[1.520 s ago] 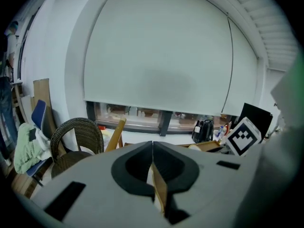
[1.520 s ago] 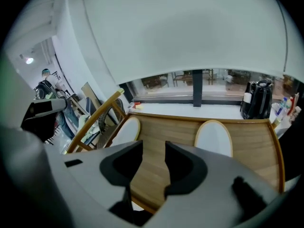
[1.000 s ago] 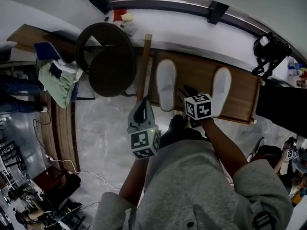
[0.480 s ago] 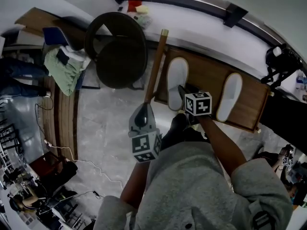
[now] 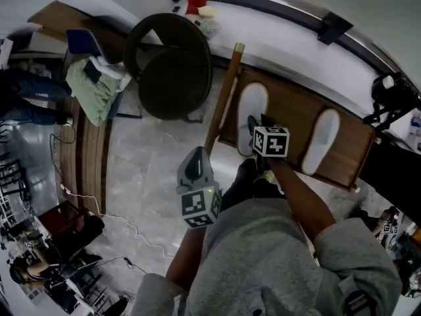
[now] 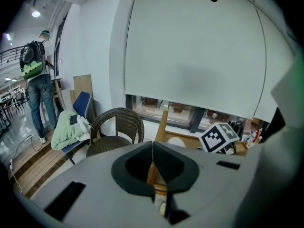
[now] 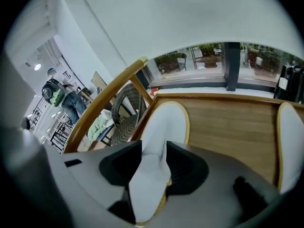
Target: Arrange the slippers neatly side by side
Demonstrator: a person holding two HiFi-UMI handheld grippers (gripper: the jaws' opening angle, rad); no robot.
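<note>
Two white slippers lie apart on a low wooden platform [image 5: 289, 114]. The left slipper [image 5: 252, 110] is near its left end and the right slipper [image 5: 320, 140] near its right end. My right gripper [image 5: 255, 127] is at the left slipper's heel end. In the right gripper view the left slipper's [image 7: 164, 127] white upper fills the gap between the jaws, and the jaws are opening. The right slipper [image 7: 290, 146] shows at that view's right edge. My left gripper [image 5: 195, 163] hangs over the marble floor, left of the platform, jaws shut on nothing.
A dark wicker chair [image 5: 172, 64] stands left of the platform, and a wooden rail [image 5: 222, 101] runs between them. A blue chair with green cloth [image 5: 92, 87] is further left. Black gear [image 5: 395, 97] sits beyond the platform's right end. A person with a backpack [image 6: 35, 75] stands far left.
The head view has swung, so the platform now sits further right and more tilted. My right gripper has moved from beside the right slipper to the left slipper's heel. The left gripper has barely moved.
</note>
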